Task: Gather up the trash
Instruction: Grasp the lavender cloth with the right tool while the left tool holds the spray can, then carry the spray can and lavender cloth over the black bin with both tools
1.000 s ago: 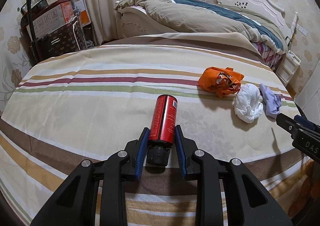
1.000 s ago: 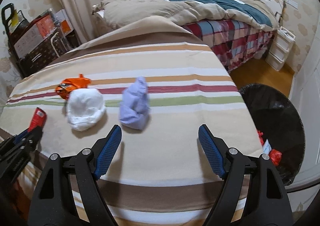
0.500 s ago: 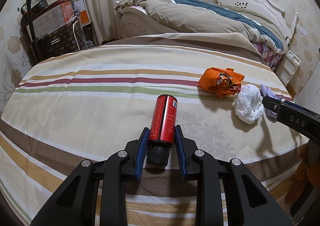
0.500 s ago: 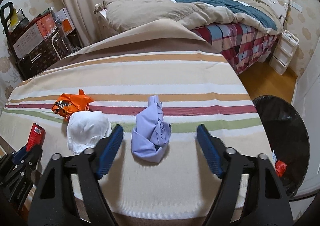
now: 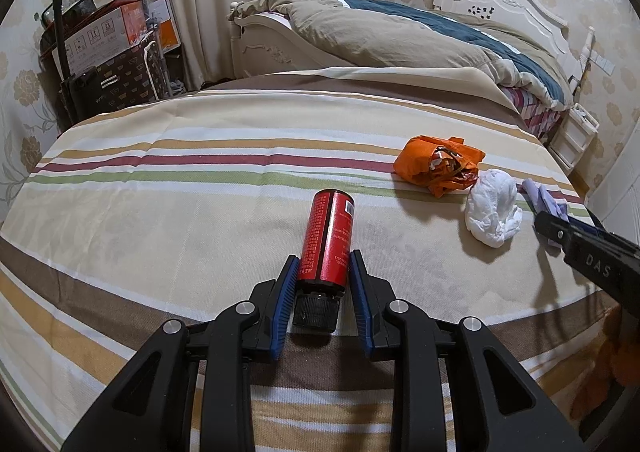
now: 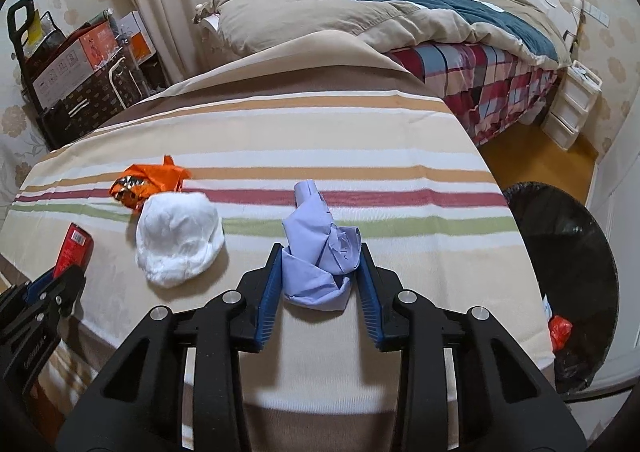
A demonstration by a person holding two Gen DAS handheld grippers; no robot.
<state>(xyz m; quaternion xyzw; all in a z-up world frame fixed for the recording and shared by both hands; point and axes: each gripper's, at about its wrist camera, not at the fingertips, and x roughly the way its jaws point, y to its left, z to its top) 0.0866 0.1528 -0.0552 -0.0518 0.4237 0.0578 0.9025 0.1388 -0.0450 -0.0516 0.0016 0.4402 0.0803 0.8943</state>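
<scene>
In the left wrist view, the left gripper [image 5: 322,284] is clamped on a red bottle [image 5: 329,240] near the front edge of the striped tablecloth [image 5: 160,219] — the bottle's black cap sits between the blue pads and its long axis runs straight away from the gripper toward the far edge. Off toward the right edge lie an orange wrapper [image 5: 438,165], a white crumpled tissue [image 5: 494,209] just beside it, and the tip of a lilac wad of paper [image 5: 544,199] with the right gripper at it. In the right wrist view, the right gripper [image 6: 318,280] has just been closing and its pads now press the lilac wad of paper [image 6: 320,252] from both sides; the wad's long axis points away along the fingers. The black-lined trash bin [image 6: 568,276] stands on the floor just past the table's right edge, nearer the right hand than the left — a red scrap [image 6: 560,332] and some paler litter already lie inside. The carry probably runs rightward over that edge.
</scene>
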